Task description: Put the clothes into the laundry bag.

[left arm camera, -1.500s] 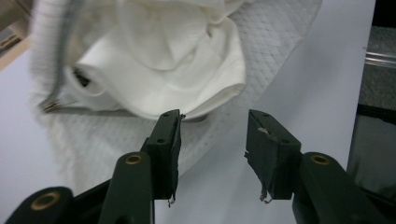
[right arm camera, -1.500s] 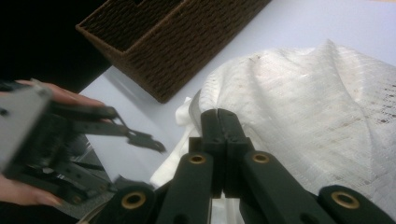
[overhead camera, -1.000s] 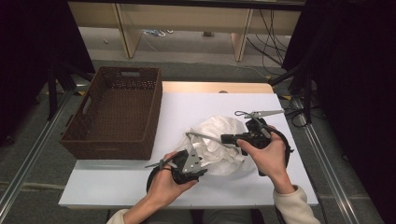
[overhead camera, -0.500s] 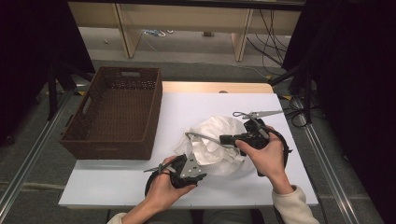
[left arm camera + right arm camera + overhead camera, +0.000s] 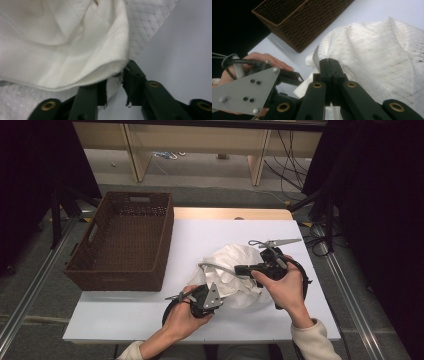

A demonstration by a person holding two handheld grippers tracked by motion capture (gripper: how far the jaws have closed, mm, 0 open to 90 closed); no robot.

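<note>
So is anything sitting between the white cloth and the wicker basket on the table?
Nothing visible does. Between the white cloth and the wicker basket lies only bare table. Both grippers sit on the cloth's near side, away from that gap.

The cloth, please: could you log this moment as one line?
cloth bunched on table | left gripper closing, hem between jaws | right gripper shut | basket left of cloth

Support: white table, pale wooden strip along its far edge.
On it, cloth: crumpled white cloth, lying directly ahead of both pairs of jaws, one folded edge between the left pair.
On it, basket: brown wicker basket, well beyond the left jaws, past the cloth.
</note>
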